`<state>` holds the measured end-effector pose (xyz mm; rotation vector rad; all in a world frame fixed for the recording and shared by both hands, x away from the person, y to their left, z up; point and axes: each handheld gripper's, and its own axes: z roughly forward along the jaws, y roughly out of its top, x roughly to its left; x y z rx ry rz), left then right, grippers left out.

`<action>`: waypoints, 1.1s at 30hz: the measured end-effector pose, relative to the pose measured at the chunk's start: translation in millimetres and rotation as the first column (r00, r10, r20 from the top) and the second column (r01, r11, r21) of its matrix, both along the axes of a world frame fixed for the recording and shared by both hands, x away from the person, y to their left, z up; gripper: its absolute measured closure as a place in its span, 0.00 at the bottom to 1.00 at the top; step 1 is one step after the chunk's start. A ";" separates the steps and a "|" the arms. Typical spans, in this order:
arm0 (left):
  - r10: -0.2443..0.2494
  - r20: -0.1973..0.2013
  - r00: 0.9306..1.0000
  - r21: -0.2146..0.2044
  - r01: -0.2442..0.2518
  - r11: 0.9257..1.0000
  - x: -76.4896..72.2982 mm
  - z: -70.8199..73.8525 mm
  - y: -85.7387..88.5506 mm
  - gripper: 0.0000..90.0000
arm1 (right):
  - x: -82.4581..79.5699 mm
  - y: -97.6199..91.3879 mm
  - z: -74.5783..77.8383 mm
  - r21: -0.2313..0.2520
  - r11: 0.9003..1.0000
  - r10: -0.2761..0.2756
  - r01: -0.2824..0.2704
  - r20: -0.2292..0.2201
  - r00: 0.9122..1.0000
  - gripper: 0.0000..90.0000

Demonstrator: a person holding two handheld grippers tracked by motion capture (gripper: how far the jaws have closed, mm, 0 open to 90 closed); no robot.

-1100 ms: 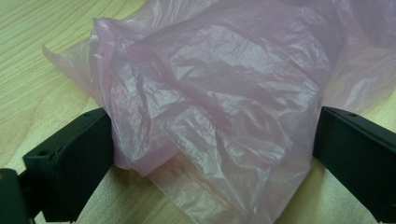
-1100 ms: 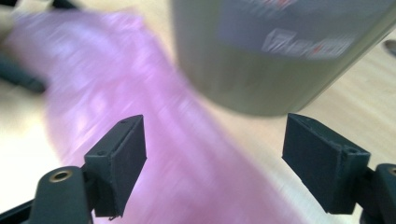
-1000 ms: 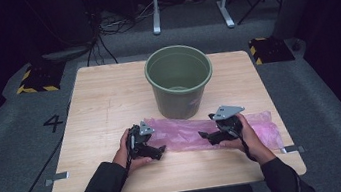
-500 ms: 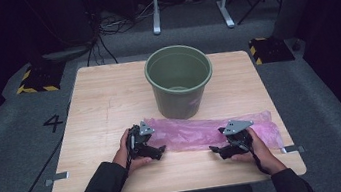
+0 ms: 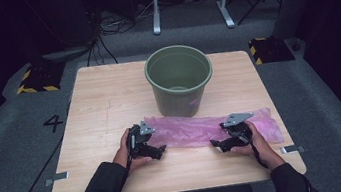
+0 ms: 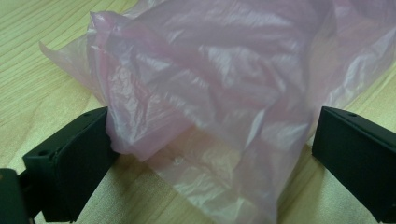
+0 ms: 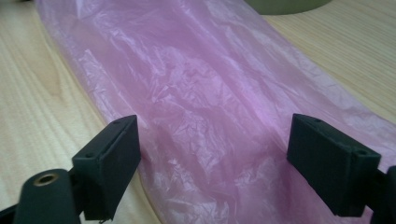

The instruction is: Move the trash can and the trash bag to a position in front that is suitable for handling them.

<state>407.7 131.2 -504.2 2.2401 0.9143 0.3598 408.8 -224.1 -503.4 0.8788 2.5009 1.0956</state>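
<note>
Bag (image 5: 203,127) lies flat on the desk (image 5: 99,106) before the bucket (image 5: 179,77), both grippers' fingers wide open astride it, left (image 5: 158,150) at its bunched end, right (image 5: 216,144) midway; next, each should close on plastic

One green bucket (image 5: 179,78) stands on one wooden desk (image 5: 99,103). One pink plastic bag (image 5: 198,128) lies just in front of the bucket. Two hand-held tools sit at the bag, the left tool (image 5: 158,150) at one end, the right tool (image 5: 218,144) nearer the other, one per hand.
</note>
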 end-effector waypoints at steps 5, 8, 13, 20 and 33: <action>0.012 -0.011 1.000 0.002 -0.012 1.000 -0.1 0.7 2.1 0.01 | 3.6 -3.4 0.4 0.008 1.000 -0.012 0.012 0.011 1.000 0.30; 0.036 -0.003 0.999 0.031 -0.036 0.999 -0.7 3.3 4.2 0.01 | 5.3 -6.6 0.8 0.018 1.000 -0.018 0.018 0.020 1.000 0.41; 0.046 0.019 0.999 0.034 -0.046 0.998 -3.6 7.1 6.7 0.17 | 7.5 -8.5 1.1 0.025 0.999 -0.021 0.020 0.022 1.000 0.48; 0.025 0.024 0.999 0.026 -0.025 0.999 -6.7 10.0 13.0 0.17 | 8.7 -8.4 1.1 0.027 0.999 -0.041 0.041 0.024 0.999 0.50; 0.020 0.041 0.999 0.057 -0.022 0.998 -20.9 11.5 37.0 0.18 | 13.6 -7.5 1.7 0.024 0.997 -0.073 0.072 0.049 0.996 0.81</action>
